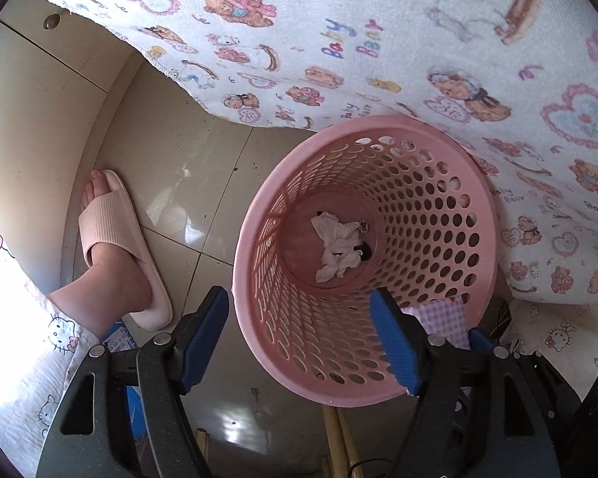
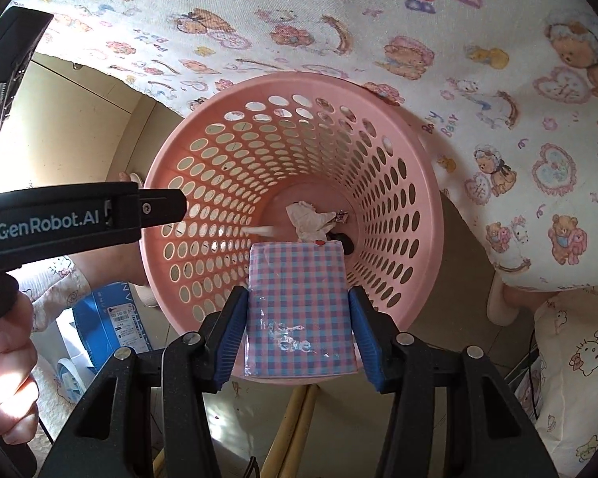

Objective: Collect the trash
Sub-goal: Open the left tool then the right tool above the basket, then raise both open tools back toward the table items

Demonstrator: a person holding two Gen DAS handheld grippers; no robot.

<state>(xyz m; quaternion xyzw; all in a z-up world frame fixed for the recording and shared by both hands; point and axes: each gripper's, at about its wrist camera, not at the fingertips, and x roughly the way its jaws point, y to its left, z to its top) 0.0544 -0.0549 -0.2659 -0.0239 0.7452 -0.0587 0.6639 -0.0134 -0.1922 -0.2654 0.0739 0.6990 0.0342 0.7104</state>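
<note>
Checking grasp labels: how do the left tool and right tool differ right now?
The right tool is shut on the checked pink-and-blue packet, whereas the left tool is open and holds nothing. The right tool's packet hangs over the pink basket opening; the left tool straddles the basket's near rim. Both point down at the basket and have blue pads.

Hard daylight from the left blows out the fabric there and glares on the floor tiles (image 1: 187, 183); fisheye bends and darkens both frames' edges.
</note>
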